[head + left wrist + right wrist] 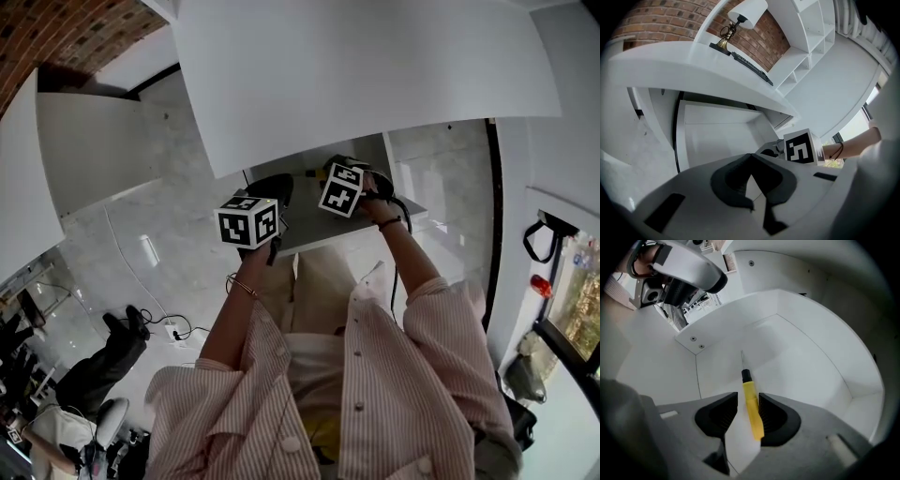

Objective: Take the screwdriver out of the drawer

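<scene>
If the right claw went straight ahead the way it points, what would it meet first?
The yellow screwdriver, whose handle lies between the open jaws of the right claw; then probably the drawer floor.

The head camera looks steeply down past the person's shirt point(375, 394) onto the left tongs point(277, 190), the right tongs point(339, 165) and the drawer point(309, 232) under the table point(356, 75). The left gripper camera sits low, facing up under the table toward a brick wall point(670, 18), and catches the right tongs. The right gripper camera looks closely into the drawer, with the left tongs at upper left.
</scene>
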A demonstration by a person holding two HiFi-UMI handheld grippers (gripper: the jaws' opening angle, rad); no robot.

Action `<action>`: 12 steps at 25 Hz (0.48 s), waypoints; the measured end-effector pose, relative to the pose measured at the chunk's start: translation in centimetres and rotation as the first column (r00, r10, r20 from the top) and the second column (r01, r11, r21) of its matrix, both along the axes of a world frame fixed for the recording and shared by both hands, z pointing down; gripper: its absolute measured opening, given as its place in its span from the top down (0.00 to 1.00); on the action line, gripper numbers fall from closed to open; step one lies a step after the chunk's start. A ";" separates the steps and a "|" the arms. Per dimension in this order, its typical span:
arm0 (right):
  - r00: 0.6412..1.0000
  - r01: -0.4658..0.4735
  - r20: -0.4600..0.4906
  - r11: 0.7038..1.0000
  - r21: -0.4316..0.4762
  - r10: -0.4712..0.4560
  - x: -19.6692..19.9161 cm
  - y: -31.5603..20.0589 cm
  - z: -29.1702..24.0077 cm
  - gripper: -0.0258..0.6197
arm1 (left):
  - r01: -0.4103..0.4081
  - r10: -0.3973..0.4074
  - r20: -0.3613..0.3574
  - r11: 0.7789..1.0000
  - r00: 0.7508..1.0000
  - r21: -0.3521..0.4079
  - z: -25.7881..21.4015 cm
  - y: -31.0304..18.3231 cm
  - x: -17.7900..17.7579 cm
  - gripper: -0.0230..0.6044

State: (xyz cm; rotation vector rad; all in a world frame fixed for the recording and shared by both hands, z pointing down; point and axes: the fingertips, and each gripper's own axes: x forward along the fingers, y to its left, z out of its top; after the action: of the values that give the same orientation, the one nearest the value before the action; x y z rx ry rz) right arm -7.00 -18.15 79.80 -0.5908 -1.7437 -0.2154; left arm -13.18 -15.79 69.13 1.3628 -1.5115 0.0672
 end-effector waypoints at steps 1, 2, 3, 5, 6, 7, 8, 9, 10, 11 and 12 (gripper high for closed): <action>1.000 -0.002 -0.002 1.000 0.007 0.002 0.0 -0.1 0.2 0.75 | -0.002 0.002 0.000 1.000 1.000 -0.002 0.1 0.0 0.0 0.96; 1.000 -0.002 -0.005 1.000 0.017 0.002 0.0 -0.2 0.4 0.76 | -0.003 0.003 -0.001 1.000 1.000 -0.003 0.1 0.0 0.0 0.96; 1.000 0.001 -0.009 1.000 0.030 0.000 0.0 -0.3 0.5 0.76 | -0.005 0.005 -0.002 1.000 1.000 -0.004 0.2 0.1 0.0 0.96; 1.000 0.022 -0.017 0.998 0.062 -0.021 0.2 -0.4 0.9 0.78 | -0.006 0.006 -0.003 1.000 1.000 -0.006 0.3 0.1 0.0 0.96; 0.999 0.037 -0.018 0.996 0.078 -0.036 0.3 -0.5 1.1 0.79 | -0.006 0.006 -0.004 1.000 1.000 -0.007 0.3 0.2 0.0 0.96; 0.999 0.049 -0.018 0.995 0.091 -0.048 0.4 -0.5 1.1 0.80 | -0.006 0.006 -0.004 1.000 1.000 -0.007 0.3 0.3 0.1 0.96; 0.998 0.056 -0.018 0.994 0.099 -0.055 0.4 -0.5 1.2 0.80 | -0.006 0.006 -0.003 1.000 1.000 -0.007 0.3 0.3 0.1 0.96; 0.998 0.061 -0.019 0.993 0.104 -0.059 0.4 -0.5 1.2 0.80 | -0.005 0.005 -0.003 1.000 1.000 -0.008 0.3 0.4 0.1 0.96; 0.998 0.066 -0.020 0.992 0.108 -0.064 0.4 -0.5 1.2 0.81 | -0.001 0.001 -0.002 1.000 1.000 -0.009 0.4 0.4 0.1 0.96; 0.997 0.074 -0.022 0.991 0.112 -0.072 0.4 -0.5 1.3 0.82 | 0.003 -0.003 -0.001 1.000 1.000 -0.008 0.4 0.5 0.1 0.96; 0.996 0.084 -0.024 0.990 0.116 -0.082 0.5 -0.5 1.4 0.83 | 0.008 -0.008 0.001 1.000 1.000 -0.008 0.4 0.5 0.1 0.96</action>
State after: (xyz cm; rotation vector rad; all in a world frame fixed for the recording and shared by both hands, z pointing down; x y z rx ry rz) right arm -6.51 -18.64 81.15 -0.5783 -1.6769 -0.3667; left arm -13.05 -15.33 69.52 1.3508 -1.5157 0.0689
